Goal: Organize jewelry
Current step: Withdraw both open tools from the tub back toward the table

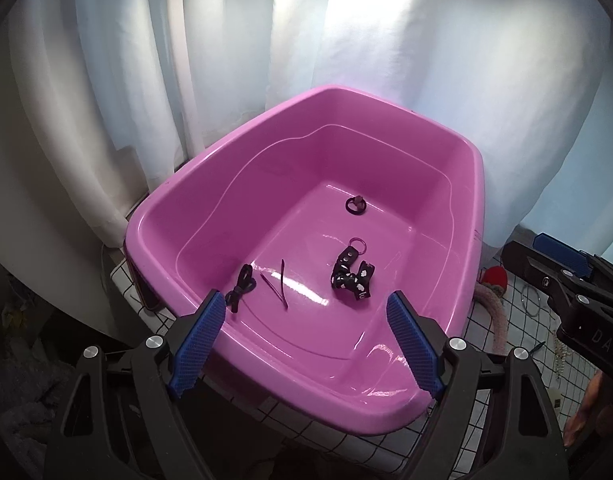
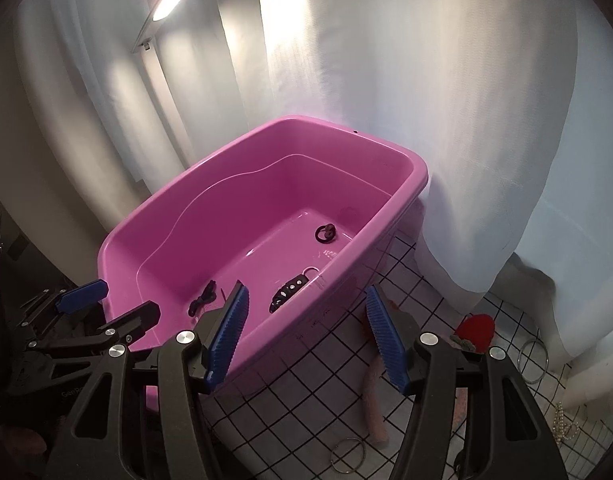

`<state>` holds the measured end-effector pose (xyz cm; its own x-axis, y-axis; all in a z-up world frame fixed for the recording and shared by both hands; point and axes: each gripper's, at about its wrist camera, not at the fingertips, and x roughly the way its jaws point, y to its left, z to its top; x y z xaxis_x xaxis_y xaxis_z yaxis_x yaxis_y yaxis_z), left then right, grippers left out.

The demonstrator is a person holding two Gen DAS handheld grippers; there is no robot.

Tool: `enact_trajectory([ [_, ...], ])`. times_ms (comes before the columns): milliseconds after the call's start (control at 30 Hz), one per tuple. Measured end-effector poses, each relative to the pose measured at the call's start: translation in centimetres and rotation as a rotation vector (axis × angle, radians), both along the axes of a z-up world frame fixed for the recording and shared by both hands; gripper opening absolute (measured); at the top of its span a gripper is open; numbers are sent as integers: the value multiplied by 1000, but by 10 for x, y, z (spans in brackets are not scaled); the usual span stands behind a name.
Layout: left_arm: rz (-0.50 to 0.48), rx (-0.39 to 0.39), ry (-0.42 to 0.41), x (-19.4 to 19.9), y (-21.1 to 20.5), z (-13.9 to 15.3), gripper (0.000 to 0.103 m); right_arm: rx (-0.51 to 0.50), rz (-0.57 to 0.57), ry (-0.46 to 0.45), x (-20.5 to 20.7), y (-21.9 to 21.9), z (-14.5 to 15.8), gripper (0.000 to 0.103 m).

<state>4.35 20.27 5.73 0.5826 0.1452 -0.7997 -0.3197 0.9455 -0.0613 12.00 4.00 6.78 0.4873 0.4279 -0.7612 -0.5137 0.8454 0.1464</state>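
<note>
A pink tub (image 1: 446, 152) (image 2: 410, 168) stands on a white grid-patterned cloth. Inside lie a dark ring (image 1: 355, 204) (image 2: 325, 233), a black strap with a key ring (image 1: 352, 274) (image 2: 288, 286), a black cord (image 1: 239, 288) (image 2: 202, 298) and a thin dark stick (image 1: 281, 285). My left gripper (image 1: 306, 320) is open and empty over the tub's near rim. My right gripper (image 2: 306, 312) is open and empty over the tub's right wall. The right gripper also shows in the left wrist view (image 1: 562, 276), and the left gripper in the right wrist view (image 2: 106, 304).
On the cloth right of the tub lie a red piece (image 2: 476, 330) (image 1: 495, 278), a pink fuzzy band (image 2: 376, 412) (image 1: 494, 312), thin metal hoops (image 2: 533, 354) (image 2: 348, 454) (image 1: 530, 300) and a pearl string (image 2: 564, 428) (image 1: 560, 360). White curtains (image 2: 426, 80) hang behind.
</note>
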Motion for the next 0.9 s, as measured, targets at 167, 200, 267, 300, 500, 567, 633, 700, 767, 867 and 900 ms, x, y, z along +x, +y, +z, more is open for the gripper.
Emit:
enact_trajectory([
  [167,-24,-11,-10,-17,-33,-3,82,25,-47,-1,-31,-42,-6,59],
  [200,-30,-12,-12,-21,-40,-4,82,28,-60,0,-37,-53,-7,59],
  [267,-42,-14,-18,-27,-55,-7,82,30,-84,4,-48,-75,-9,59],
  [300,-48,-16,-20,-31,-63,-8,82,32,-99,8,-53,-87,-11,59],
  [500,-95,-30,-19,-51,-110,-20,83,28,-182,11,-85,-159,-21,59],
  [567,-105,-44,-16,-57,-125,-26,84,15,-204,12,-96,-184,-26,59],
  [633,-116,-55,-11,-63,-140,-33,84,1,-226,13,-110,-206,-33,59],
  [700,-125,-53,1,-70,-155,-42,85,-15,-247,19,-124,-228,-42,60],
  [767,-129,-52,9,-77,-168,-51,85,-33,-269,33,-136,-251,-52,60],
  [867,-122,-48,23,-85,-184,-65,85,-55,-309,57,-148,-283,-68,60],
  [900,-118,-45,28,-87,-189,-70,85,-58,-321,62,-152,-294,-72,60],
])
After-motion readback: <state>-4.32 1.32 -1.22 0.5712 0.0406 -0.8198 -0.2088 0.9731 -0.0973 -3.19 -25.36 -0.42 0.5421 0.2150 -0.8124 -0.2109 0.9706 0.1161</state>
